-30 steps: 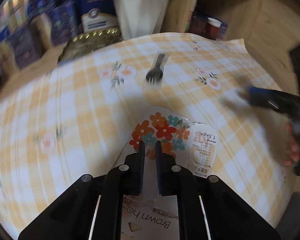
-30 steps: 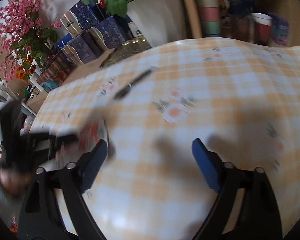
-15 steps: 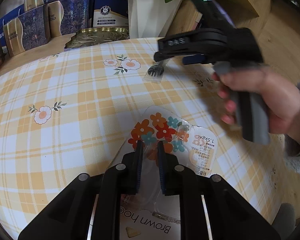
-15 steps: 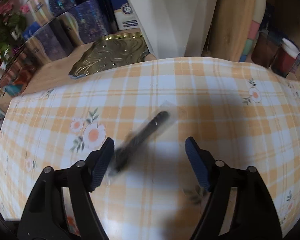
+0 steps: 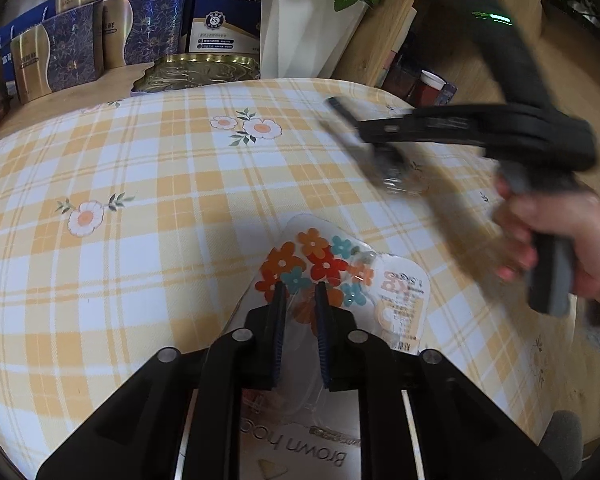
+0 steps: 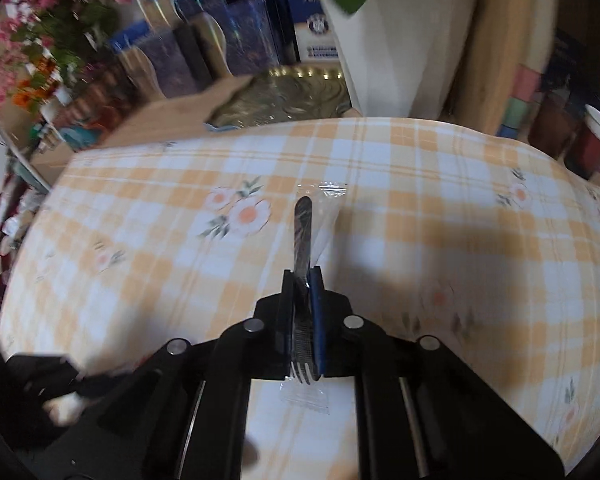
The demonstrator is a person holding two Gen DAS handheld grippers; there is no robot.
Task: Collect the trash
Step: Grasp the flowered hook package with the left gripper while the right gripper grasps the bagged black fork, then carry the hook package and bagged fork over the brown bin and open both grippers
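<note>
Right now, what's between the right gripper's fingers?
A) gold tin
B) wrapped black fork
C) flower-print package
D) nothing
B: in the right wrist view the right gripper has its fingers closed on the black fork in its clear wrapper; the flower-print package is in the left gripper.

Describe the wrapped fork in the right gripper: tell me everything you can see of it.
The fork is black, plastic by its look, sealed in a clear crinkled wrapper whose ends stick out past both tips. The right gripper is shut on it, pads pressing the head end: the tines point back toward the camera, the handle points away over the checked tablecloth. The left wrist view shows it only as a blur. Whether it is clear of the cloth, I cannot tell.
</note>
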